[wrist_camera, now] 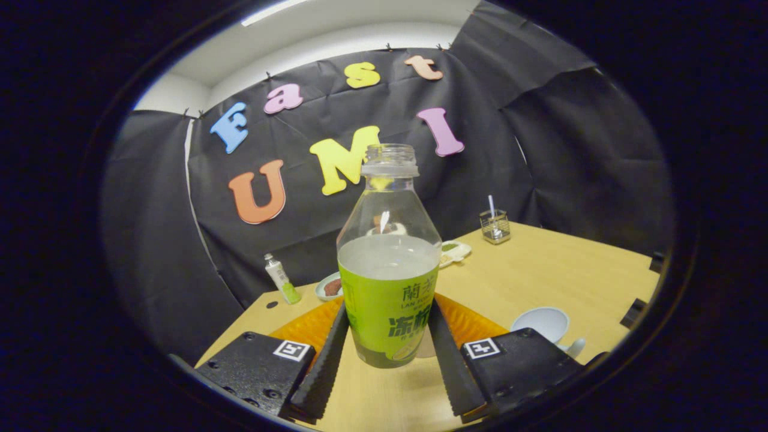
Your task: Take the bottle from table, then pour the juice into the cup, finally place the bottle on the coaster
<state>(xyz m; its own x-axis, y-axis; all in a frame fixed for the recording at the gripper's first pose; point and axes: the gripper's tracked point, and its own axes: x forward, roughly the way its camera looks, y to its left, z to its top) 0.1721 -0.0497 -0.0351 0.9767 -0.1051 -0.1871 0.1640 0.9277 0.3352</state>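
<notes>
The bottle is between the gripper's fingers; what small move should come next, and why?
Probably carry the bottle toward the cup on the right. The gripper seems shut on it, the cap is off, juice remains, and the cup looks empty.

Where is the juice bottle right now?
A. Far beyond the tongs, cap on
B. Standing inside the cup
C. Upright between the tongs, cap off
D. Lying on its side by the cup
C: the bottle stands upright between the two fingers of the tongs, its neck open.

One bottle [389, 264], one cup [542, 323], one tube [281, 278], two dishes [329, 287].
</notes>
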